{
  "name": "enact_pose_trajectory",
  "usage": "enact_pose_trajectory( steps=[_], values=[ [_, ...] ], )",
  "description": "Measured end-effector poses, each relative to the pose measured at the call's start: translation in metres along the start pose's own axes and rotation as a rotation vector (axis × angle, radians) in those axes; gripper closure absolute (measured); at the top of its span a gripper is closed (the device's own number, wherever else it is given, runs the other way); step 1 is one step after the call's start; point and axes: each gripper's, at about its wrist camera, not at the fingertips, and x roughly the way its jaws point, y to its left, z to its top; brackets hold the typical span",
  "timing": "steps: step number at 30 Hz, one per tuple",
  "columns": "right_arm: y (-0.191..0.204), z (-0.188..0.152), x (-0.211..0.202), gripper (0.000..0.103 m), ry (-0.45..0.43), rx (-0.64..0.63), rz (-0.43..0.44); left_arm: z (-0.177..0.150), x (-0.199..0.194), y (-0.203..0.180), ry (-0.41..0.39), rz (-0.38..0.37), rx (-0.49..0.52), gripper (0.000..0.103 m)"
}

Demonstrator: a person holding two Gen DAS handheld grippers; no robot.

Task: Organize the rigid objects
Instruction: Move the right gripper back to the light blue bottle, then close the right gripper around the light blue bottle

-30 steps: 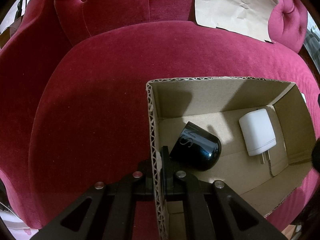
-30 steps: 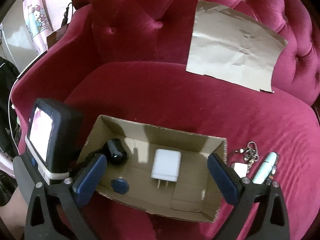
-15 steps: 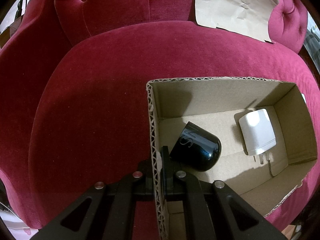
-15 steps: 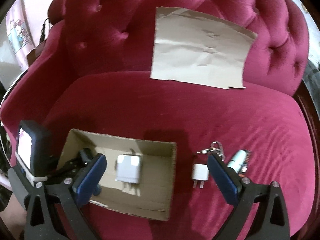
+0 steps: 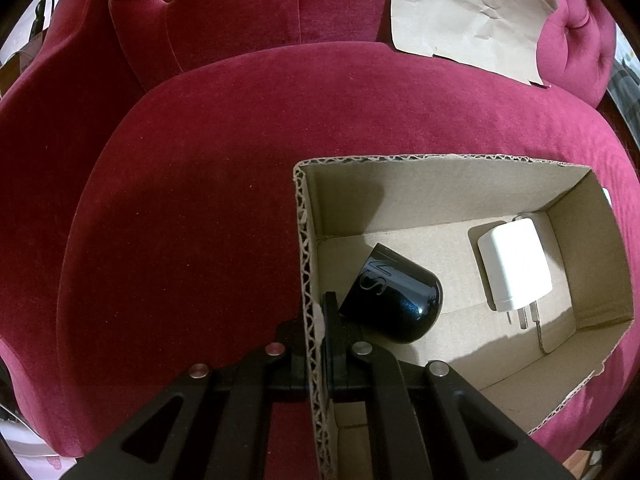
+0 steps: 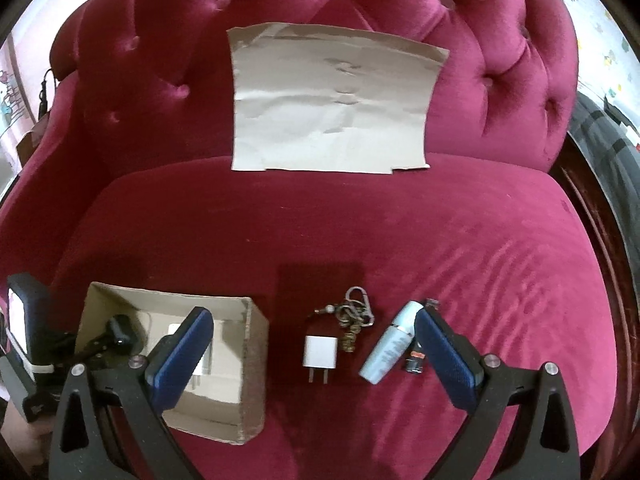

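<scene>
My left gripper (image 5: 316, 332) clamps box wall (image 5: 306, 280); right gripper (image 6: 316, 350) wide open, empty; two items boxed; small charger (image 6: 320, 354), keys (image 6: 354, 320), tube (image 6: 390, 354) left at lower centre

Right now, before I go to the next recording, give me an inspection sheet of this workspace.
Surface: red velvet sofa seat, no spills seen.
Job's things: cardboard box holds a black cap-shaped item and a large white charger. On the seat to the box's right: small white charger, keyring, pale blue tube, small dark item partly hidden.
Clutter: brown paper sheet against the backrest.
Grippers: left tool shut on the box's left wall; right tool open, empty, above the loose items.
Cables: nothing seen.
Surroundings: patterned wall or fabric at the frame edges, too blurred to identify.
</scene>
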Motion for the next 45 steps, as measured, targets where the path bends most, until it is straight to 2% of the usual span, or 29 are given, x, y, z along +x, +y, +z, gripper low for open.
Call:
enact_pose_trajectory(
  steps=[20,22,32,43,45],
  values=[
    [-0.053,-0.017,0.047,0.002,0.074,0.11,-0.078,-0.002,-0.001,-0.002,-0.003,0.005,0.004,0.099],
    [-0.057,-0.02,0.053,0.006,0.085,0.121,-0.084,-0.002,-0.001,-0.003,-0.003,0.004,0.004,0.099],
    [-0.066,-0.025,0.08,0.039,0.141,0.141,-0.068,-0.002,-0.002,-0.002,-0.003,0.006,0.007,0.099],
    [-0.066,-0.029,0.105,0.06,0.197,0.142,-0.079,-0.002,-0.001,-0.002,-0.003,0.006,0.006,0.099],
    [-0.066,-0.03,0.11,0.073,0.213,0.148,-0.078,-0.002,-0.001,-0.002,-0.003,0.006,0.005,0.099]
  ],
)
